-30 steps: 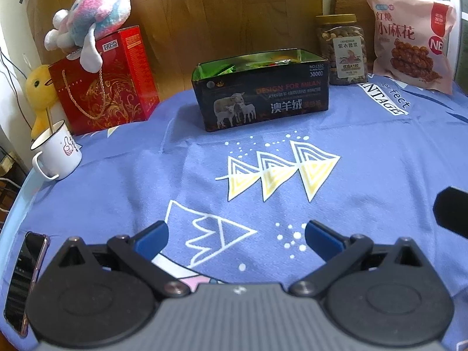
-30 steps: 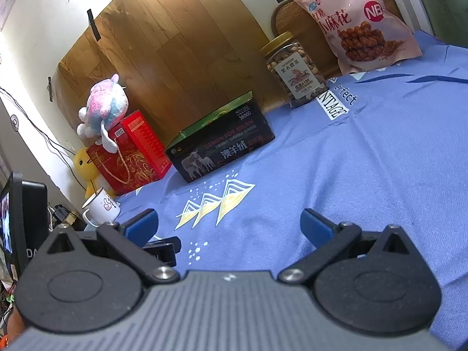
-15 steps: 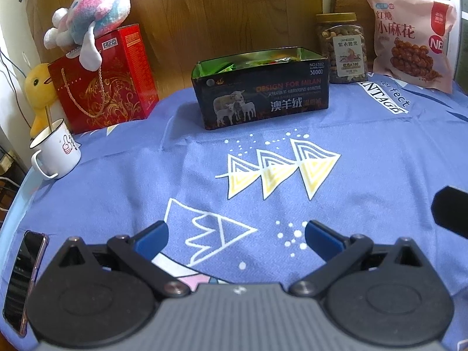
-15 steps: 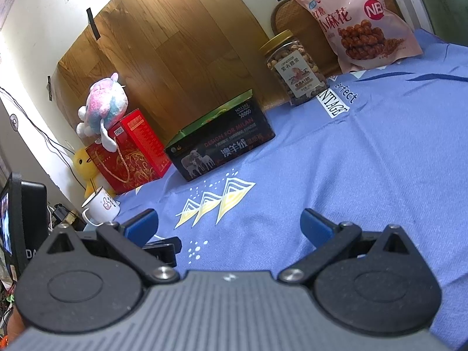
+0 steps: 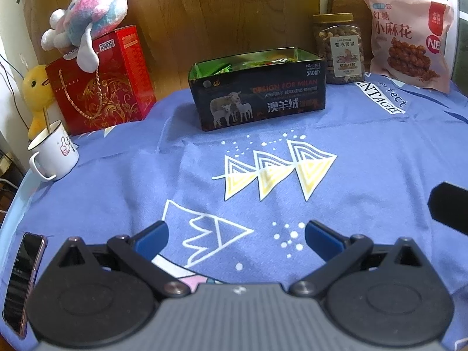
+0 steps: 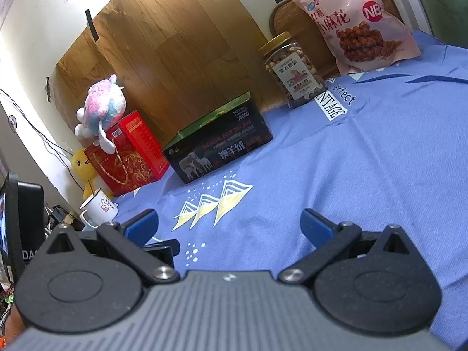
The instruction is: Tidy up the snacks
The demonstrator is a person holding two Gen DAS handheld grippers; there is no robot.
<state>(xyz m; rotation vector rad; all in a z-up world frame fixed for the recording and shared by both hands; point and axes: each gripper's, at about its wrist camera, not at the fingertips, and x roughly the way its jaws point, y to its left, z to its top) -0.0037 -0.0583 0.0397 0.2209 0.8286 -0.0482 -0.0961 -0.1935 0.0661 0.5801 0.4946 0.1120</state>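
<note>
Judging by how things lie, the sorting looks close to finished or between picks: no loose packet shows on the blue patterned cloth over the tabletop (image 5: pixel 365 146), and neither gripper carries anything.

Left to right along the back: one yellow plush chick (image 5: pixel 35 93), one white enamel mug (image 5: pixel 54 153), one red gift bag with a gold rope handle (image 5: pixel 102 84) bearing one pink-and-blue plush toy (image 5: pixel 90 20), then one open black tin box printed with sheep (image 5: pixel 260 102) with small wrapped snacks inside (too hidden to count), one clear plastic jar of nuts with a gold lid (image 5: pixel 339 49) just beside it, and one pink bag of fried dough twists (image 5: pixel 406 41) leaning at the far right. One phone (image 5: pixel 23 280) lies at the near left edge.

The left gripper (image 5: pixel 236 235) hovers low with jaws wide apart, and the right gripper (image 6: pixel 229 223) likewise, empty. A next move would probably mean reaching forward to the jar or the bag.
</note>
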